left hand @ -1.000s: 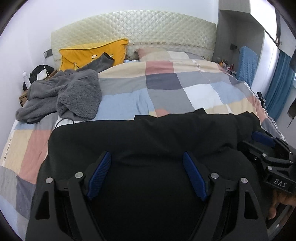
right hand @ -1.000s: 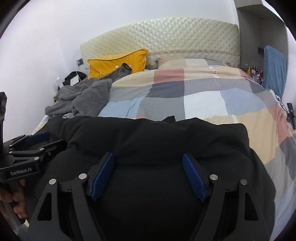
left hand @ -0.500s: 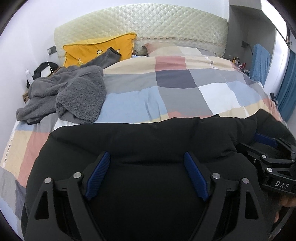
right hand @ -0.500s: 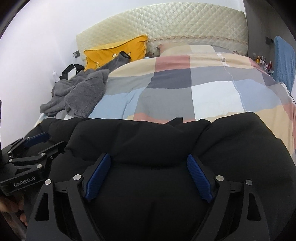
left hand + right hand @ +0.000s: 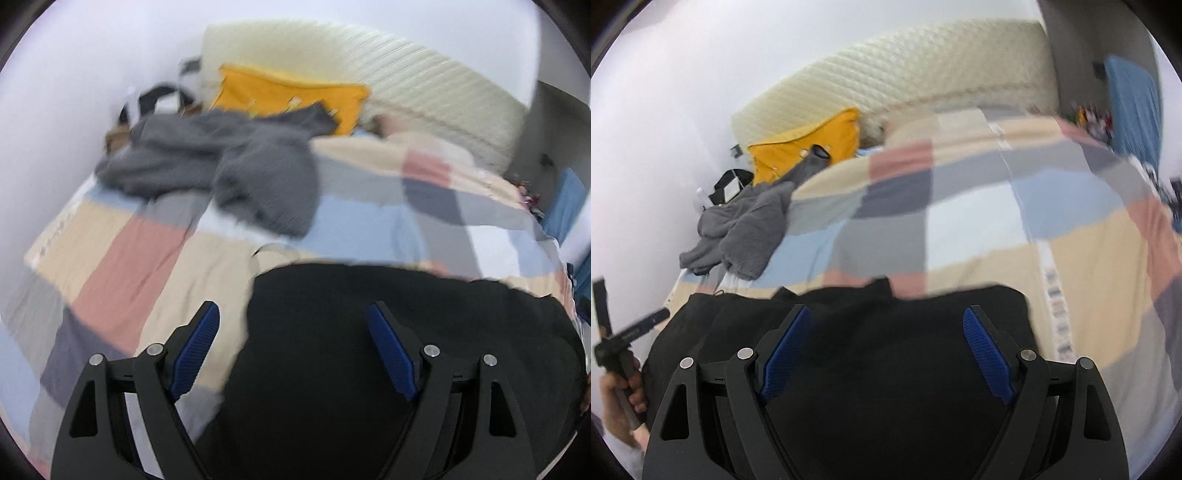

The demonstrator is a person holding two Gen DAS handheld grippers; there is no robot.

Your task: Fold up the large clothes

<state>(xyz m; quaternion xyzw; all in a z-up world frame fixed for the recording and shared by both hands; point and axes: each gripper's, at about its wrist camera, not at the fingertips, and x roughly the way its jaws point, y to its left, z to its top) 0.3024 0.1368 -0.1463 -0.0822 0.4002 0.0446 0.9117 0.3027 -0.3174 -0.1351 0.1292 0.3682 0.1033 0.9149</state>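
The black coat (image 5: pixel 886 369) lies bunched on the bed (image 5: pixel 997 229), seemingly partly folded. Both claws, left (image 5: pixel 291 350) and right (image 5: pixel 886 350), gape, holding nothing. The grey garment (image 5: pixel 236 170) waits unfolded.

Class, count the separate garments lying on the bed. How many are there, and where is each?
2. A black garment lies at the near end, under both grippers; a grey fleecy one is heaped near the yellow pillow. Others may be hidden.
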